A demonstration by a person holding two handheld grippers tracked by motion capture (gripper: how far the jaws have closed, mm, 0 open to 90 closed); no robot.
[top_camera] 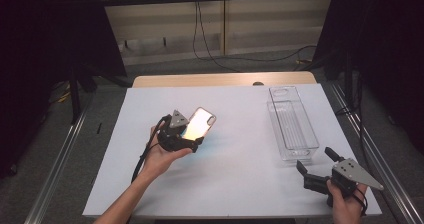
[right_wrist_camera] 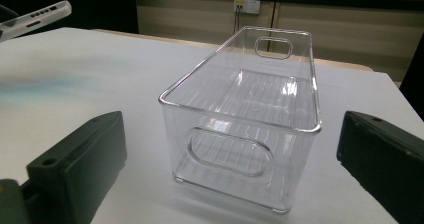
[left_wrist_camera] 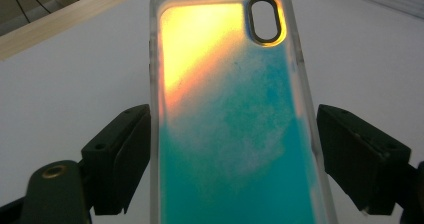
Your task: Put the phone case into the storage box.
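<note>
While the white table (top_camera: 235,184) spreads under everything, a clear bin (top_camera: 292,124) stands on its right part, long side running away from the person, empty, with an oval handle hole in each end wall; in the right gripper view the bin (right_wrist_camera: 245,129) sits straight ahead of the jaws, near but apart from them. The left gripper (top_camera: 192,143), held up in the left hand (top_camera: 160,159) over the table's left-middle, clasps a phone case (top_camera: 200,123) by its two long edges; in the left gripper view the case (left_wrist_camera: 230,119), teal fading to orange with a camera hole at the top, sits between the jaws. The right gripper (top_camera: 312,165) rests at the near right corner, jaws spread, nothing between them.
</note>
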